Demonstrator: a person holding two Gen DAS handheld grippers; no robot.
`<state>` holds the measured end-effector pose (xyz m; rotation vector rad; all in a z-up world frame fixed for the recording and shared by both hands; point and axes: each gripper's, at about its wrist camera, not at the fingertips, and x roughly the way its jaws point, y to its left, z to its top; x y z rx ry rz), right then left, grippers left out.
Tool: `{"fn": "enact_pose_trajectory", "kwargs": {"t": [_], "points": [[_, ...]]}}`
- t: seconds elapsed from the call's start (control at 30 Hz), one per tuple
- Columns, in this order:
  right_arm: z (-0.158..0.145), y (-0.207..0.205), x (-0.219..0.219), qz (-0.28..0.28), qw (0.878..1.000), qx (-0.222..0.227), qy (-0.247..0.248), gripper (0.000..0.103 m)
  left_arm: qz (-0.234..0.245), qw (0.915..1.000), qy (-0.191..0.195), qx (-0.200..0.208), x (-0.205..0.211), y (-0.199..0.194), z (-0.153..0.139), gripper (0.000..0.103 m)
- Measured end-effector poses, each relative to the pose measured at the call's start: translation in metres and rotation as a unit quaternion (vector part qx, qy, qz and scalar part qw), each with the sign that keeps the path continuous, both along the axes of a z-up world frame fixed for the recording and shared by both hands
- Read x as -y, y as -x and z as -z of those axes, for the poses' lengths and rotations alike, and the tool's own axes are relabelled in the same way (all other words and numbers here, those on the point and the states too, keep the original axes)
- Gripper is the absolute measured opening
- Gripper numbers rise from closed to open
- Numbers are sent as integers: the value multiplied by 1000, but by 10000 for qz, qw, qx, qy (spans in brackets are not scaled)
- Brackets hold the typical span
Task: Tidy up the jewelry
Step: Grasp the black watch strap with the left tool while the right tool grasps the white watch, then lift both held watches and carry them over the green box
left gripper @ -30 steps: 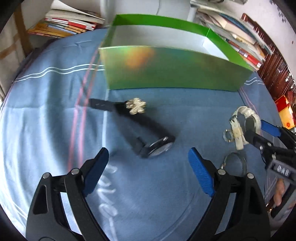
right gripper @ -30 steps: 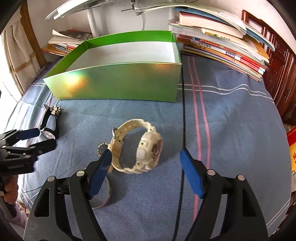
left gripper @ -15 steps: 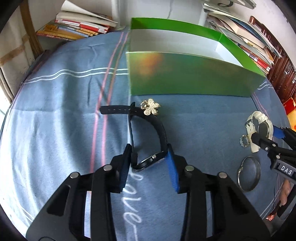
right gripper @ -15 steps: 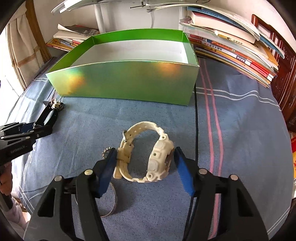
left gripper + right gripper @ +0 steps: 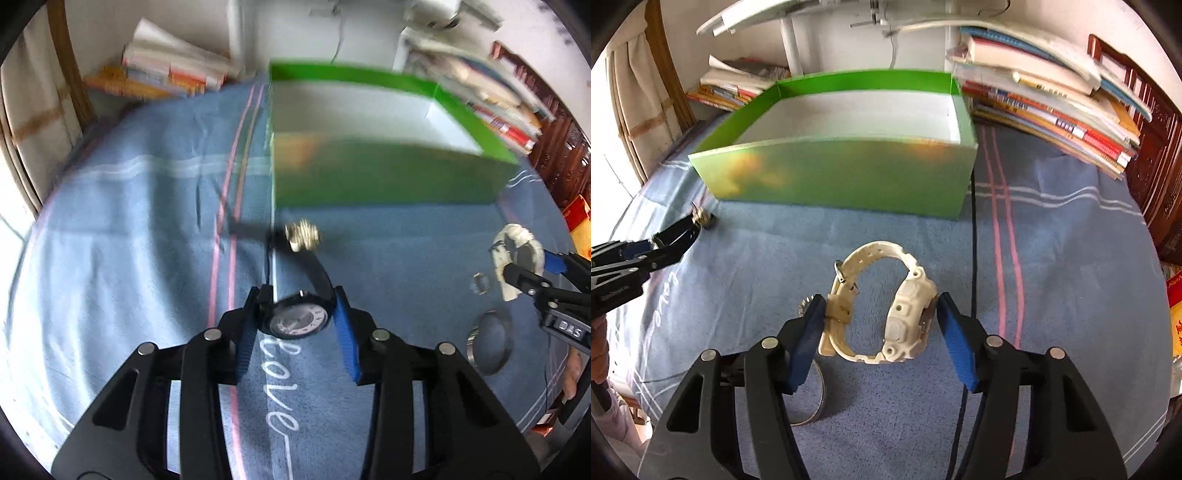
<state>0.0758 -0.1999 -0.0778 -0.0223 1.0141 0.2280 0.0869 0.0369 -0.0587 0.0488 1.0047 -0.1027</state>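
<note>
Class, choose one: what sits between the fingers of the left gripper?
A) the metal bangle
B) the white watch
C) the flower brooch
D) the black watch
D: the left gripper has its blue pads closed on the case of the black watch, dial facing the camera.

Black watch [image 5: 297, 320] face-up, cream watch [image 5: 886, 314] on its side, blue cloth

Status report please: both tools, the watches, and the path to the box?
Left tool shut on black watch. Right tool shut on white watch. Green box ahead, path clear.
</note>
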Motion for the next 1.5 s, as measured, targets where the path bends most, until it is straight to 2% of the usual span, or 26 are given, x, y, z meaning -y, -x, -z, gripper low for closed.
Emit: {"fn": "enact_pose_trajectory", "kwargs": {"t": [0.07,0.1,0.13,0.2,0.3,0.37,0.43,0.5,0.67,0.77,0.9,1.03,1.1,1.2,1.3,1.5], "points": [[0,-1,0,17,10000,-22,-5,61,252,9994,22,230,8,7,-14,39],[0,-1,0,25,10000,-46,-7,61,340,9992,-69,218,12,8,-15,39],[2,-1,0,33,10000,-75,-19,61,307,9991,-270,138,15,7,-11,39],[4,0,1,31,9999,-106,-44,61,167,9991,-377,67,10,4,-7,39],[1,0,3,66,9998,-83,-138,61,13,9996,-198,181,-1,6,-17,39],[-2,0,3,73,9998,-45,-164,61,106,9990,25,438,-3,15,-34,39],[-4,0,2,68,9999,-7,-126,61,202,9983,60,551,0,17,-41,39],[-2,1,0,26,9999,-24,-136,61,174,9985,-32,521,1,14,-40,39],[6,0,0,50,9998,-176,-108,61,163,9996,12,249,5,8,-25,39],[-12,0,0,21,9999,41,-144,61,204,9991,71,367,8,5,-36,39],[-57,-8,1,63,9976,641,-272,61,230,9964,87,814,14,-4,-71,39],[-98,-29,0,200,9917,1219,-356,61,216,9930,147,1152,24,-31,-97,39],[-109,-47,1,309,9891,1394,-366,62,226,9915,272,1250,30,-51,-107,39],[-101,-84,-4,473,9905,1271,-246,62,183,9913,364,1249,37,-88,-106,39],[-62,-123,-10,648,9952,704,-205,62,100,9953,440,860,44,-124,-81,39],[-19,-145,-20,548,9980,309,-68,63,27,9991,348,253,52,-157,-30,40]]}}
